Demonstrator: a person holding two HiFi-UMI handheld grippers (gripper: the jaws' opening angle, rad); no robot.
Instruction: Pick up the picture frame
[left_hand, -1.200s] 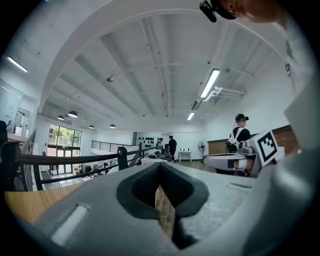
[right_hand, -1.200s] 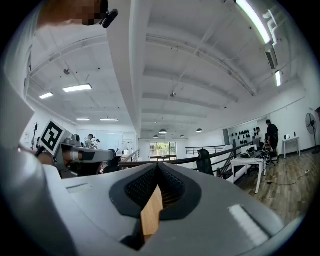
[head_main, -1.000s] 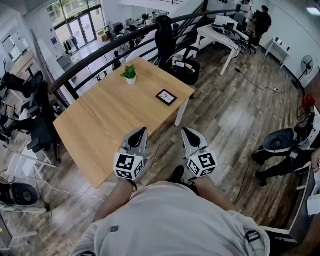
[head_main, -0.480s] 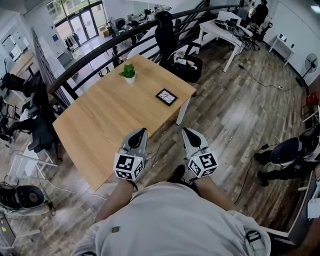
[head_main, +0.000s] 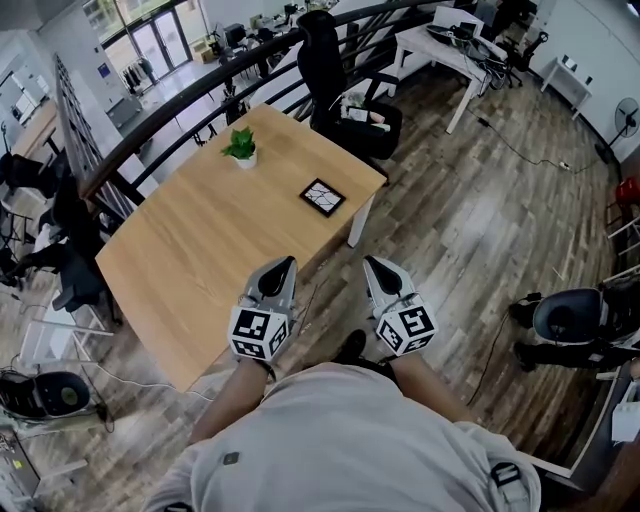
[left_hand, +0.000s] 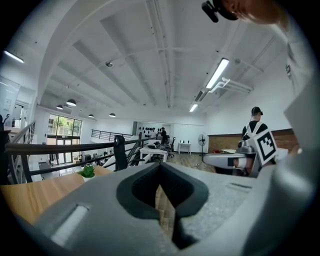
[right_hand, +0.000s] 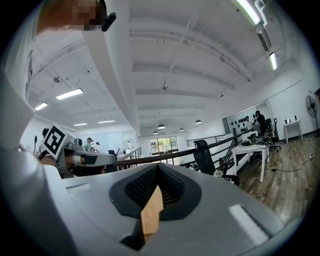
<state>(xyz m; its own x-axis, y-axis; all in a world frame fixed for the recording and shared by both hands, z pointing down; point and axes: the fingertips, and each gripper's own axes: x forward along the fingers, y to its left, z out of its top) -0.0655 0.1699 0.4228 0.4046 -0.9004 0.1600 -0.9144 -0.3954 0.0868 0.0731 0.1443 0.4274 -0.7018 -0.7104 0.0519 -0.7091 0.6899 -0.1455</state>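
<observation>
A small black picture frame (head_main: 325, 197) lies flat near the right end of the wooden table (head_main: 190, 250), far beyond both grippers. My left gripper (head_main: 283, 263) hovers over the table's near edge, shut with nothing in it. To its right, my right gripper (head_main: 372, 262) hangs over the floor just off the table's edge, likewise shut and empty. In the left gripper view the left gripper (left_hand: 161, 167) has its jaws closed together, and in the right gripper view the right gripper (right_hand: 157, 169) is closed the same way. The frame is hidden in both gripper views.
A small potted plant (head_main: 240, 146) stands at the table's far side. Behind the table runs a black railing (head_main: 200, 100) and a black office chair (head_main: 335, 70). A white desk (head_main: 465, 55) stands at the back right, a wheeled stool (head_main: 570, 315) to the right.
The table and frame have shifted left and slightly closer in the head view as I step forward. Both grippers keep their place before me and stay shut.
</observation>
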